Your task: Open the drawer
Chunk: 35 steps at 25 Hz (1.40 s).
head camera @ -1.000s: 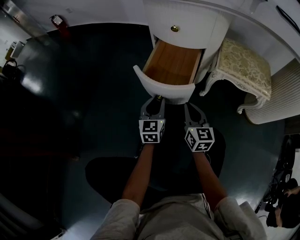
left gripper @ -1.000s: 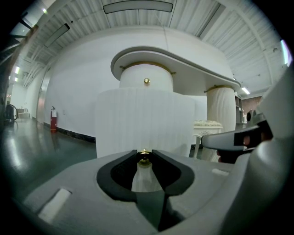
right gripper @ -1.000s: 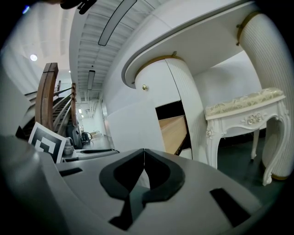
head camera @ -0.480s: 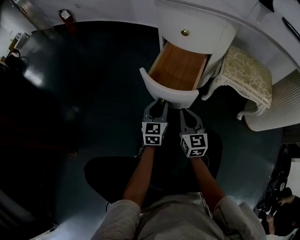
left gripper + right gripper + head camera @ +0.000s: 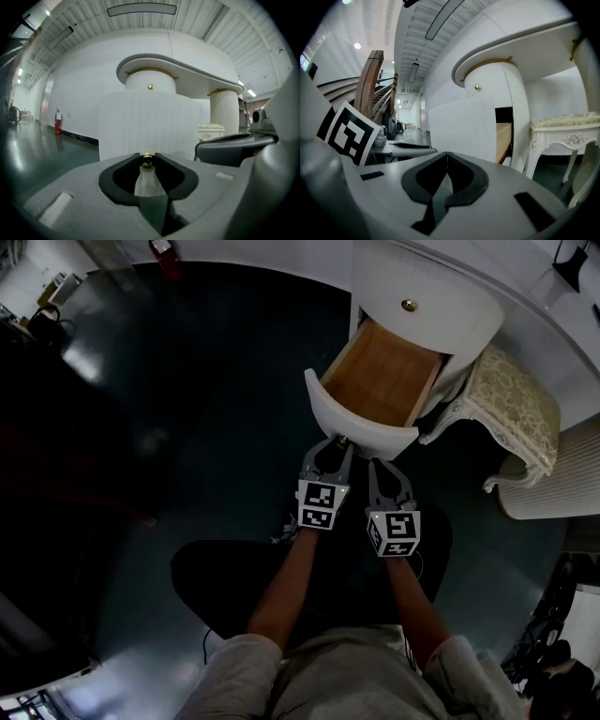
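Head view, drawer: the drawer [image 5: 361, 425] stands well out of the white cabinet [image 5: 448, 289], its wooden bottom bare.
Head view, left gripper: the left gripper [image 5: 338, 448] meets the brass knob [image 5: 342, 440] on the drawer front.
Left gripper view, grip: its 2 jaws pinch that knob.
Right gripper view, right gripper: the right gripper [image 5: 447, 158] is closed on nothing, beside the drawer front.
Pull: straight out and level, with the pinch kept behind the knob's head.
Hidden: the runners and the drawer's back end; remaining travel is unclear.

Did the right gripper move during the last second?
Yes: against the drawer front, the right gripper shifted sideways, closer to the left gripper holding the knob.
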Each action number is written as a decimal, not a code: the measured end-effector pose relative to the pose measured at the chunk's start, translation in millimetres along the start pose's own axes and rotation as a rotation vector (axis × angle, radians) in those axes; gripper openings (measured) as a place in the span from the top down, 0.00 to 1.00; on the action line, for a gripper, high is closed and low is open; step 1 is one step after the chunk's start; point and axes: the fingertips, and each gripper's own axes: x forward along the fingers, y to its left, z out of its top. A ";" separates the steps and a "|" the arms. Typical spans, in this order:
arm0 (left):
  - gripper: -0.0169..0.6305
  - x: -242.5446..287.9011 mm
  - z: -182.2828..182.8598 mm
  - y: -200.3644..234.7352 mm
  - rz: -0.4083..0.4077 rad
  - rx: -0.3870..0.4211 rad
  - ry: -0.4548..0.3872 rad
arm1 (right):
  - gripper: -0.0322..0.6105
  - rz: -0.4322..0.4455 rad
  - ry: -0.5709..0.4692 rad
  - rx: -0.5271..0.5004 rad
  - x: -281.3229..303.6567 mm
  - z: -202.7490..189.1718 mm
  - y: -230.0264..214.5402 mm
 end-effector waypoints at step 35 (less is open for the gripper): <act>0.80 -12.4 57.6 52.1 0.057 -0.097 0.059 | 0.93 -0.239 0.168 0.278 -22.3 19.7 -32.5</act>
